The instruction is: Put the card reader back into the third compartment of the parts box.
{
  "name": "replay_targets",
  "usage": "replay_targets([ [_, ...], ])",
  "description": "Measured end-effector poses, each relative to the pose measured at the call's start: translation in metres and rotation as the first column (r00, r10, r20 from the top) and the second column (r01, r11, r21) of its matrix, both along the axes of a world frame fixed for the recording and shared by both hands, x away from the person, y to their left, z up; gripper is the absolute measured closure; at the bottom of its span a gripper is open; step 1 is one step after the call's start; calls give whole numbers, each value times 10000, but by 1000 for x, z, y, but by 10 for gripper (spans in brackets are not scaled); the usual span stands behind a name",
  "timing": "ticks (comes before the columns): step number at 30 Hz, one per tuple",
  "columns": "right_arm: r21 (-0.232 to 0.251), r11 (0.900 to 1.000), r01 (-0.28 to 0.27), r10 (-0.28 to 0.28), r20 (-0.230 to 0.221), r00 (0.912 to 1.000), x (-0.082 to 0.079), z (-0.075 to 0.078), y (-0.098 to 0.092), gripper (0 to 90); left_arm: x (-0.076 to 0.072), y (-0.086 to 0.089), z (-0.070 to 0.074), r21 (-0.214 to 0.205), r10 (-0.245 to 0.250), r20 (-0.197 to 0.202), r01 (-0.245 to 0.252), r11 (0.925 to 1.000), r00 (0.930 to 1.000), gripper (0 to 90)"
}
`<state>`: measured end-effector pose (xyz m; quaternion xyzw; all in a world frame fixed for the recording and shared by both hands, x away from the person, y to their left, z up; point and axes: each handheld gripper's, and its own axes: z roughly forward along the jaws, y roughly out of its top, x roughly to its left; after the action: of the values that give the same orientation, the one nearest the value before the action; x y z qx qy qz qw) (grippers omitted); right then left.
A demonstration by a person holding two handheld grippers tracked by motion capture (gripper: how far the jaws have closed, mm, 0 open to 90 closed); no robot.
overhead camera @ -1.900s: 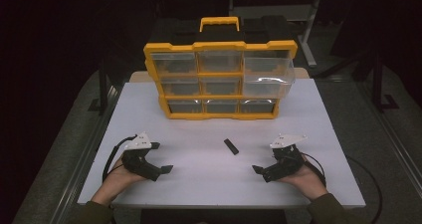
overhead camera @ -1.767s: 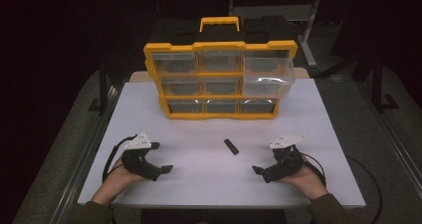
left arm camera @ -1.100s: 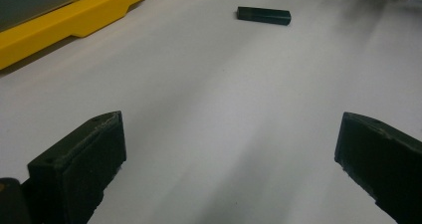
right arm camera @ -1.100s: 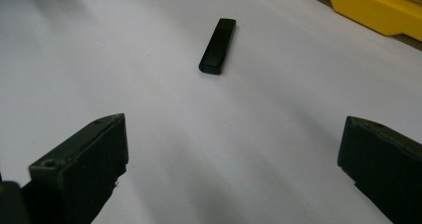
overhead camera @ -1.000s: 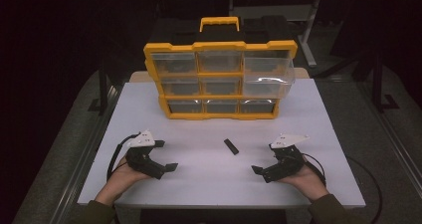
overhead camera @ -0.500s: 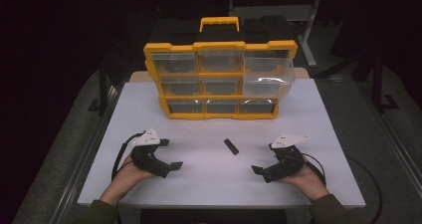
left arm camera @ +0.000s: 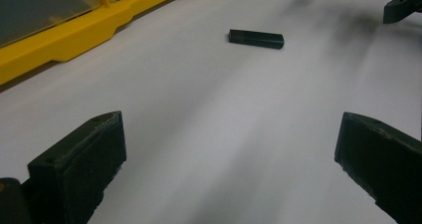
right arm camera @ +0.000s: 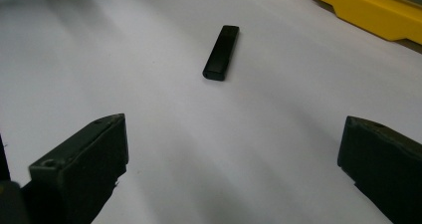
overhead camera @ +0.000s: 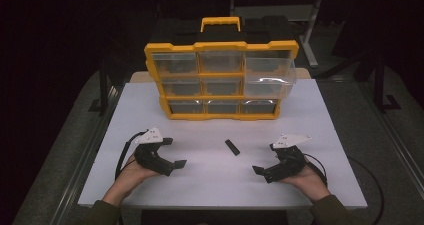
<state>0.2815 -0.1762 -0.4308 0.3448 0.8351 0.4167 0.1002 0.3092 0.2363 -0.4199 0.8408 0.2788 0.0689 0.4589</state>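
The small black bar [overhead camera: 231,147] is located flat on the white table top [overhead camera: 210,185], between the two grippers and nearer the yellow drawer organiser [overhead camera: 220,80] than either of them; it is touched by nothing. The left gripper [overhead camera: 172,160] has been shifted right and slightly far compared with the earlier frames, towards the bar; its jaws are held wide apart with nothing between them. The right gripper [overhead camera: 262,171] is found at practically the same near-right position as before, jaws likewise spread and empty. The bar and the organiser are unchanged in position.
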Motion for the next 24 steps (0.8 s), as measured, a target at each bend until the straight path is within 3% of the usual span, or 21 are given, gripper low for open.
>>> replay_targets([
  [24, 38, 10000, -36, 36, -22, 10000, -1, 0, 0, 0, 8, -25, 5, -195, -310, 65, 311, 9993, 9995, 0],
])
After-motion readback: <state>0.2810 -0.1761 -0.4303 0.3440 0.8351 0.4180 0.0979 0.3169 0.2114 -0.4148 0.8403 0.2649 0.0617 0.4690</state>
